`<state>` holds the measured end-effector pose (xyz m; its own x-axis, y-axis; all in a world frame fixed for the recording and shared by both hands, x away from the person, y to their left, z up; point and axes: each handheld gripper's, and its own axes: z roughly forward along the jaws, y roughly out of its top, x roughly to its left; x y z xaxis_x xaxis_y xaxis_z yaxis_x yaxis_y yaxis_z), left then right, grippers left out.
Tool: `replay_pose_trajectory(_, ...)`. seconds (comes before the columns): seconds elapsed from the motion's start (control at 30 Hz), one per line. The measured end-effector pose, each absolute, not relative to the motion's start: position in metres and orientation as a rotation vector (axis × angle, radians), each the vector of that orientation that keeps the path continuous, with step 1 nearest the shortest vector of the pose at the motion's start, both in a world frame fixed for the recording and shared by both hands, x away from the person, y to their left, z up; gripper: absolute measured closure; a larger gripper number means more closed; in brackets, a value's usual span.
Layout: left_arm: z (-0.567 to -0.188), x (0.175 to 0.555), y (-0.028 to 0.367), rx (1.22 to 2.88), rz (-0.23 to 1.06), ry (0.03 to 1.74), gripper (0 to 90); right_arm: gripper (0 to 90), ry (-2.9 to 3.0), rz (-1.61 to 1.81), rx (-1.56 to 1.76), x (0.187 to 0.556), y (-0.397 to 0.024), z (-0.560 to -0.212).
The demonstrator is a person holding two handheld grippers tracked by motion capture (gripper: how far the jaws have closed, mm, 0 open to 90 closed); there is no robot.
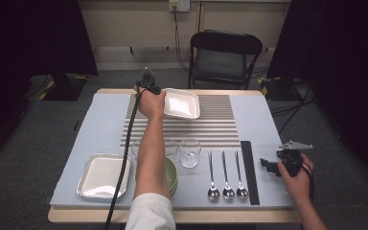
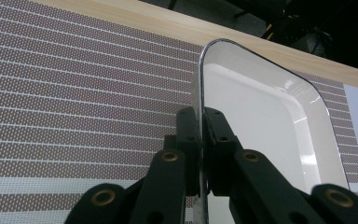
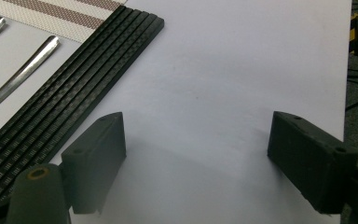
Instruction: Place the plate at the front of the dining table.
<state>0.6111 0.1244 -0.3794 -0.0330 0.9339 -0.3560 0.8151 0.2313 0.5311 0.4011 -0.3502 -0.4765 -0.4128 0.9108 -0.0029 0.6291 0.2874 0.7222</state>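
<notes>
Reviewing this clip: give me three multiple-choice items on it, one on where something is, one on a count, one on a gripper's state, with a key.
1. Where is the white square plate that the left gripper holds?
A. over the striped mat
B. on the chair
C. beside the spoons

2. How many spoons lie on the table?
A. two
B. three
C. five

3. How do the right gripper jaws stand?
A. shut on a spoon
B. shut on the black strip
C. open, with nothing between them

Key: 1 A, the high view shows the plate above the far part of the mat, its rim clamped in the left gripper view. 2 B, three lie side by side left of the black strip. 3 C, the right gripper view shows bare cloth between wide jaws.
</notes>
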Motion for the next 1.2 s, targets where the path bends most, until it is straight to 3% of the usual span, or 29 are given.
replay_pose_trajectory(1.2,-0.3853,0.6134,0.116,1.635,0.226,1.86,85.8,18.2,2.145,0.913,1.381,0.4011,-0.3502,-0.4765)
